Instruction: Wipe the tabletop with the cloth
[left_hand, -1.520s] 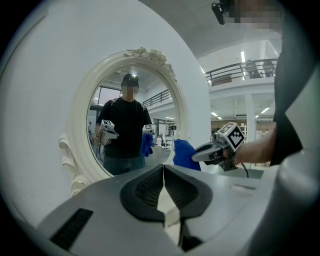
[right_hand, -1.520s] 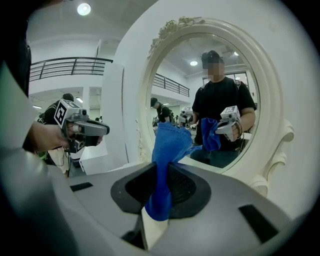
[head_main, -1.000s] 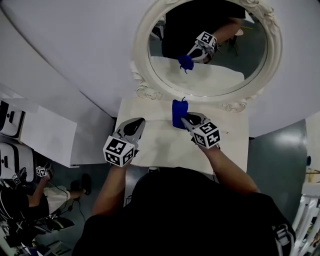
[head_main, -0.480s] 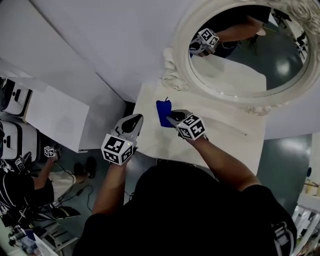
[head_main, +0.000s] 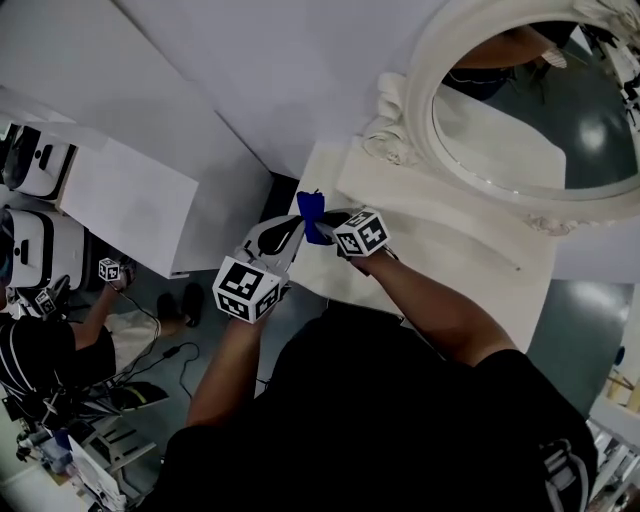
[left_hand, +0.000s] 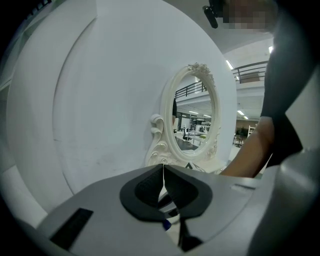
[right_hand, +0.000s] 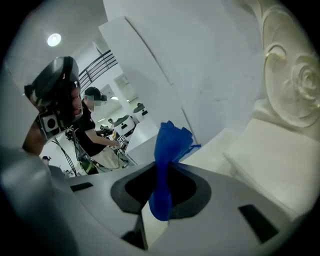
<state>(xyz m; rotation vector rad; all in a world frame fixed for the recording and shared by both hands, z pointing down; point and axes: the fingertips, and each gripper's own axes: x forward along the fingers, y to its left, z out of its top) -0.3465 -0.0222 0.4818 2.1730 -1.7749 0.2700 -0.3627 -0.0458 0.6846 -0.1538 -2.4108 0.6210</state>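
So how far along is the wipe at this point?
Done: the blue cloth is picked up and clamped in the right tongs. In hand: it sits at the left edge of the tabletop; I cannot tell whether it presses on the surface. The left tongs are shut and empty, close beside it. Left: no wiped streaks show, so I'd treat the stretch below the mirror as still to do.

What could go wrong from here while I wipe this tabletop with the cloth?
The cloth is bunched narrow in the right gripper, so it may wipe only a thin strip. It sits at a corner of the tabletop, so a stroke could run off the edge. The shut left gripper hovers close by and could get bumped.
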